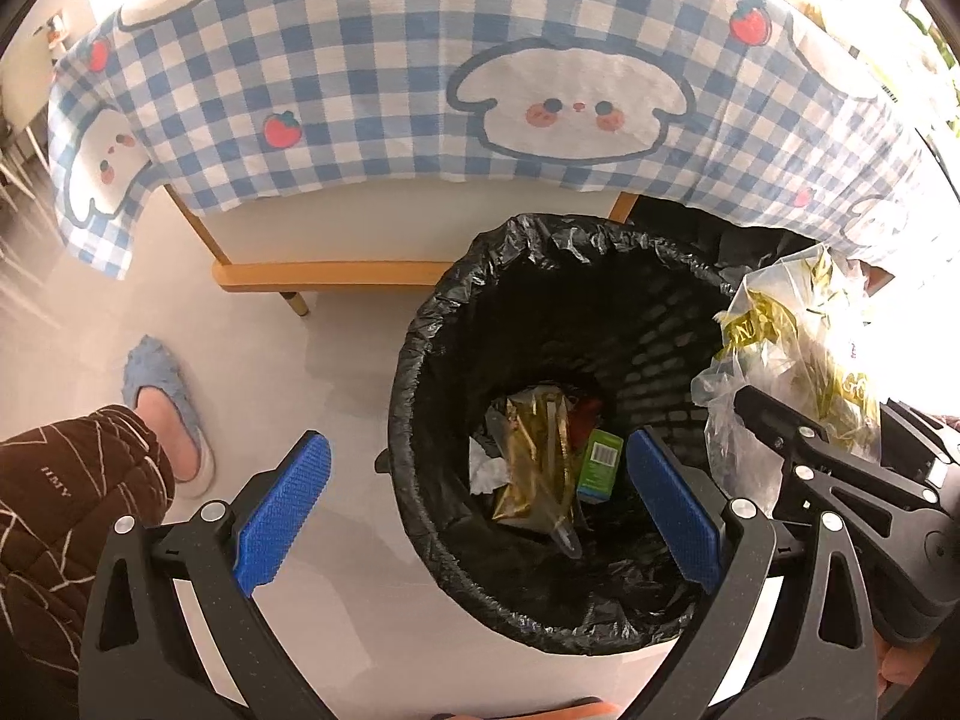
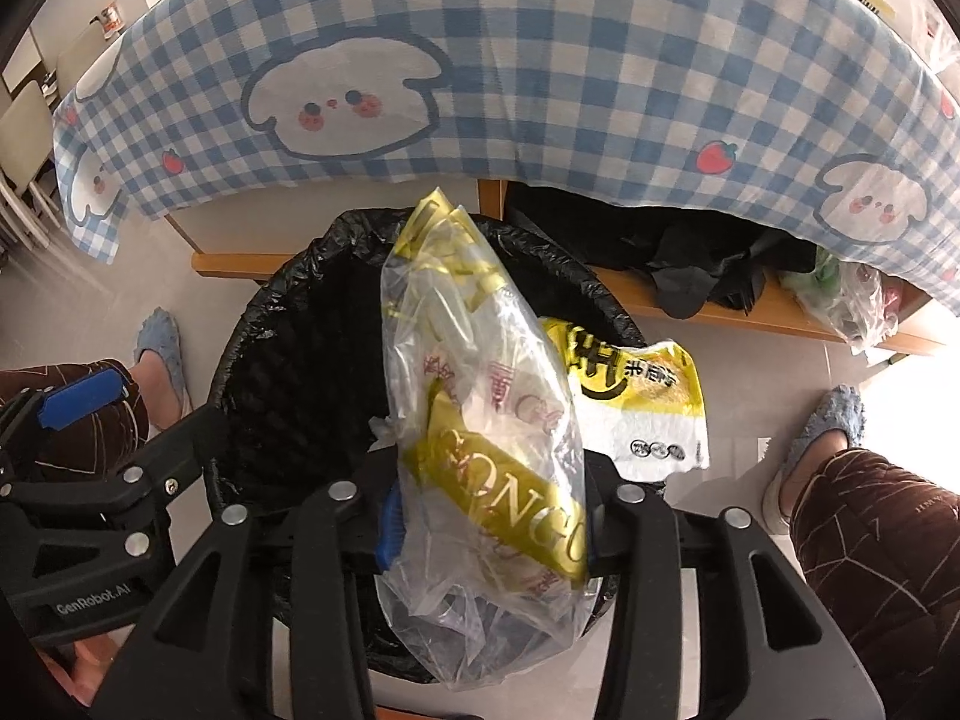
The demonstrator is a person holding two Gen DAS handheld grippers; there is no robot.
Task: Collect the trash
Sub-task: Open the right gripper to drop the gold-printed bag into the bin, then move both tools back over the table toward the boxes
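Observation:
A black-lined trash bin (image 1: 420, 330) stands on the floor in front of the table. In its bottom lie a gold wrapper (image 1: 534, 462), a green carton (image 1: 600, 462) and white tissue (image 1: 486, 471). My left gripper (image 1: 477, 441) hangs wide open over the bin with nothing between its blue pads. My right gripper (image 2: 489, 516) is over the bin (image 2: 270, 300), with a clear plastic bag with yellow print (image 2: 480, 396) between its pads and touching both. A torn yellow-and-white wrapper (image 2: 636, 402) hangs beside the bag; what holds it I cannot tell. The left wrist view shows the same bag (image 1: 792, 336) at the bin's right rim.
A blue-checked tablecloth (image 1: 390, 90) hangs over the table edge behind the bin. The wooden shelf (image 2: 690, 306) under the table holds dark items and a plastic bag (image 2: 858, 300). A person's feet in blue slippers (image 1: 162, 396) (image 2: 828, 438) and brown quilted trouser legs stand on either side.

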